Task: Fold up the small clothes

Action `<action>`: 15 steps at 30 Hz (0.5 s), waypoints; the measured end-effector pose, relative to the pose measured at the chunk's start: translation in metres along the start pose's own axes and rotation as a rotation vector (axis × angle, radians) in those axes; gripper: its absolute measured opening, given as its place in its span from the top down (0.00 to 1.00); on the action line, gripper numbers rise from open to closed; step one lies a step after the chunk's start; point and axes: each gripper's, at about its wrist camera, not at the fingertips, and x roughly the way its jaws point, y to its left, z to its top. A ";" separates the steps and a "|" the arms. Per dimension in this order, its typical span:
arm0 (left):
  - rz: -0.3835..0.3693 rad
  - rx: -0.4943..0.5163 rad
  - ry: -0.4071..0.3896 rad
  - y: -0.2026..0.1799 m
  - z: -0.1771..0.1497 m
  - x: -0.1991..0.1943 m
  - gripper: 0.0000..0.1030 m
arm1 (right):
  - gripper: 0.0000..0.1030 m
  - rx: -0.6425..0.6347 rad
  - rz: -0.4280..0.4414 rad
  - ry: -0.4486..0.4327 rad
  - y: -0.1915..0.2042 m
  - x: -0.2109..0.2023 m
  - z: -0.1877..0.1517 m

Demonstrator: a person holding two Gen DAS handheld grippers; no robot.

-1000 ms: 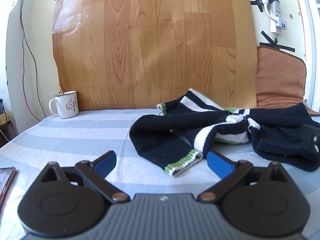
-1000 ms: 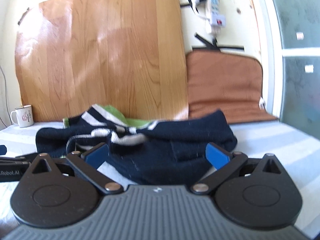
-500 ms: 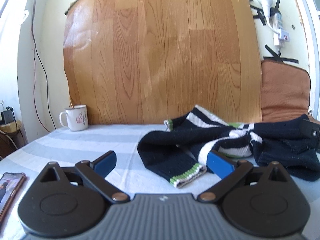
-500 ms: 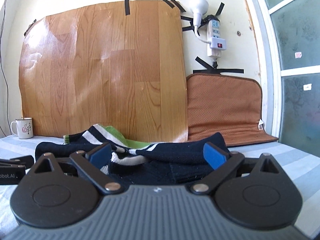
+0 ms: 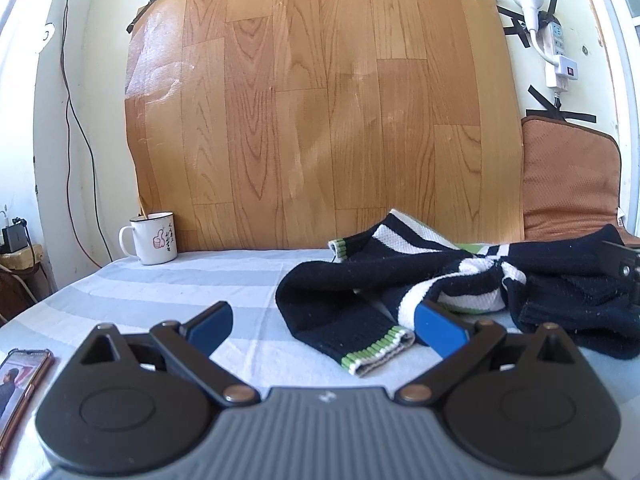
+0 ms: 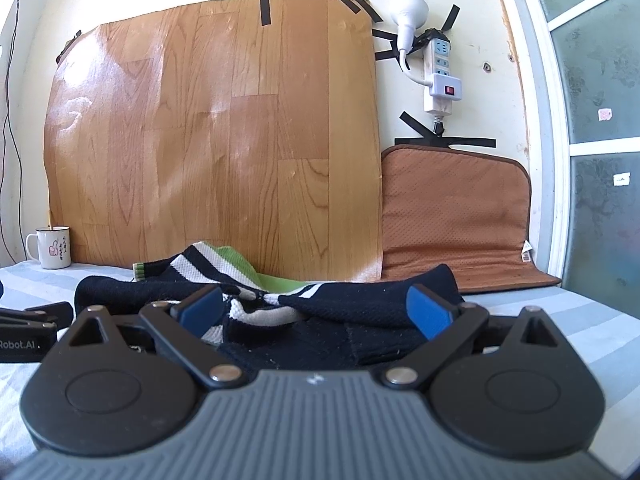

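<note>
- Your left wrist view alone shows a phone [image 5: 22,384] lying at 8 o'clock on the striped sheet [image 5: 168,292], and the sweater's [image 5: 440,276] green-edged cuff [image 5: 378,350] stretched toward you.
- Your right wrist view alone shows the frosted window [image 6: 596,120] at 3 o'clock and the full power strip [image 6: 438,76] taped to the wall.
- Both views show the mug [image 5: 150,238] against the wood-pattern panel [image 5: 320,112] and the brown cushion [image 6: 456,216].
- The sweater, dark with white and green stripes, lies crumpled on the sheet, at 2 o'clock from your left gripper [image 5: 323,326].
- Your left gripper is spread wide and grasps nothing; its right pad sits just beside the cuff, and contact is unclear.
- Your right gripper [image 6: 314,308] is also spread wide, its pads straddling the sweater's dark bulk without pinching it.
</note>
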 end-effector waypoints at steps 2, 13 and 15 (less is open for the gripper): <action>-0.001 0.002 0.001 0.000 0.000 0.000 0.03 | 0.03 0.003 0.000 0.002 -0.001 0.000 0.000; -0.005 0.005 0.011 0.000 0.000 0.001 0.03 | 0.03 0.009 0.001 0.009 -0.001 0.001 -0.001; -0.006 0.005 0.013 0.001 0.000 0.001 0.03 | 0.03 0.009 0.002 0.009 -0.001 0.001 -0.001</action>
